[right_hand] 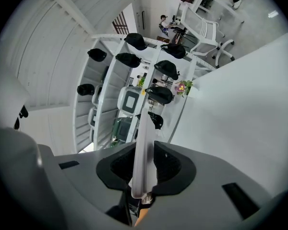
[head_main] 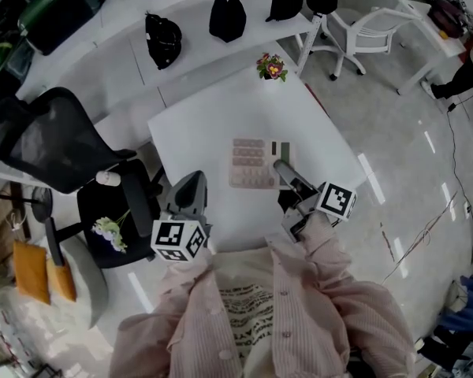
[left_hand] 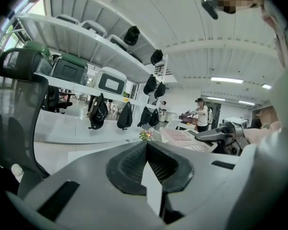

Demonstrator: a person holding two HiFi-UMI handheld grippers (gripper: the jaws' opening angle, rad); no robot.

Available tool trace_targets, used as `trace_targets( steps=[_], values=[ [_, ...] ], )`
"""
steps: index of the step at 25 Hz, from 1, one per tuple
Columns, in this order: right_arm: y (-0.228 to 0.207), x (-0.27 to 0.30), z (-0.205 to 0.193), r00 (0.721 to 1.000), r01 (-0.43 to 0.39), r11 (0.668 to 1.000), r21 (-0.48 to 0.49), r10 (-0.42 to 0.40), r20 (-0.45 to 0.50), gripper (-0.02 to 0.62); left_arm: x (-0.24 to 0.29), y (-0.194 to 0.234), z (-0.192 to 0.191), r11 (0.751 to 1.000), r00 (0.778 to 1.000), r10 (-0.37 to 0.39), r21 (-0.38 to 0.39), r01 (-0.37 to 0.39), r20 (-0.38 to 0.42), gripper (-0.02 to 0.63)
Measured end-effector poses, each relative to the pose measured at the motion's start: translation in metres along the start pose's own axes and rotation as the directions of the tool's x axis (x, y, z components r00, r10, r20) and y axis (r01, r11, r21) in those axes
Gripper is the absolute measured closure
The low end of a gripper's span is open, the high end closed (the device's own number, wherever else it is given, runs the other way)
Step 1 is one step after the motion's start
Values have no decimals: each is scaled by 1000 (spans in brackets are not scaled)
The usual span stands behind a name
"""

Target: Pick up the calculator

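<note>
We see the white counter [head_main: 193, 128] across the middle of the frame. The calculator [head_main: 251, 164] shows at its centre, right edge clamped in our right claw [head_main: 282, 168]. Lower left, our left claw [head_main: 191, 186] is empty, its jaws together.

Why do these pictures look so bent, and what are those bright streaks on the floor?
Head view: a wide lens curves the long shelf; the streaks are probably lamp glare on the glossy floor. Left gripper view: black rounded corners. Right gripper view: same bending; the calculator, edge-on near the lens, looks soft.
</note>
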State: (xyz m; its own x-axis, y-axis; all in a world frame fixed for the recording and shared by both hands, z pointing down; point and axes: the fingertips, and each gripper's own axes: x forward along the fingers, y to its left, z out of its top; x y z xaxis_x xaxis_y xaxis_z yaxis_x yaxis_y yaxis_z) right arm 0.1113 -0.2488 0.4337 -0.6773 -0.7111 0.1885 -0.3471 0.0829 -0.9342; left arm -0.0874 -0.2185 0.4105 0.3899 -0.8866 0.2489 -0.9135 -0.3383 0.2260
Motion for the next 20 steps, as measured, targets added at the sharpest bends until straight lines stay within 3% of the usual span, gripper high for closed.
trace_targets(
  steps=[11,20],
  values=[
    [32,-7,24,994,-81,997,17,80,70,517,-21,11,40,999,995,34,33,-38,93,606],
    [45,-11,26,986,-138,990,42,134,98,517,-28,22,49,997,990,63,30,-67,124,606]
  ],
)
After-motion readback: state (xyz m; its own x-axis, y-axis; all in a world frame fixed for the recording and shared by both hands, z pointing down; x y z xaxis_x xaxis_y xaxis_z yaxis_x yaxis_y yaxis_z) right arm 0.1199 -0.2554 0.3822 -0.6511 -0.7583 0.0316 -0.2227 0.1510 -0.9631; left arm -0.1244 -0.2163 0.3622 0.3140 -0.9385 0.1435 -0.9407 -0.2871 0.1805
